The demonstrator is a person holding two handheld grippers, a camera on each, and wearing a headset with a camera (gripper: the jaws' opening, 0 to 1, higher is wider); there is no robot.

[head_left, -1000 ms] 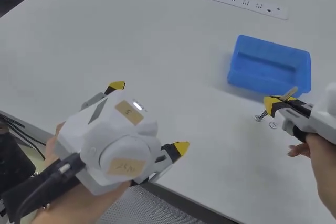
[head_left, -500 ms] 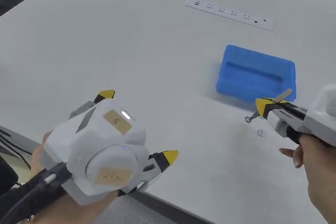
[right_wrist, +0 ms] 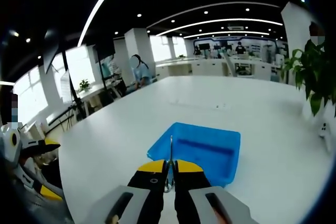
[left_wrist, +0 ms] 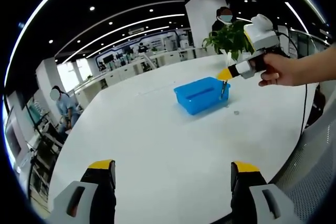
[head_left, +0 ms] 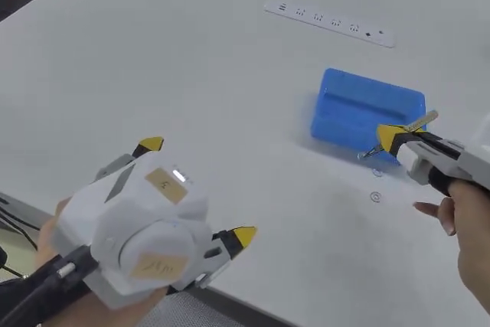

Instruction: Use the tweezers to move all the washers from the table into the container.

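Right gripper (head_left: pixel 392 140): jaws pinched narrow on the tweezers (head_left: pixel 370 152), which slant down toward the table (head_left: pixel 191 74) just beside the near wall of the container (head_left: pixel 367 105).
Tweezers' tip: too small to tell whether it grips a washer.
Washer (head_left: pixel 375 197): 1 lies flat on the table, near the container (blue, open-topped) but outside it.
Left gripper (head_left: pixel 197 190): jaws spread wide, holding nothing, well apart from the container, over the table's near edge.
Power strip (head_left: pixel 329 23): beyond the container.

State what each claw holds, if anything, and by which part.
The right claw is shut on the tweezers at about mid-length, with the tips projecting forward. The left claw is open and holds nothing.
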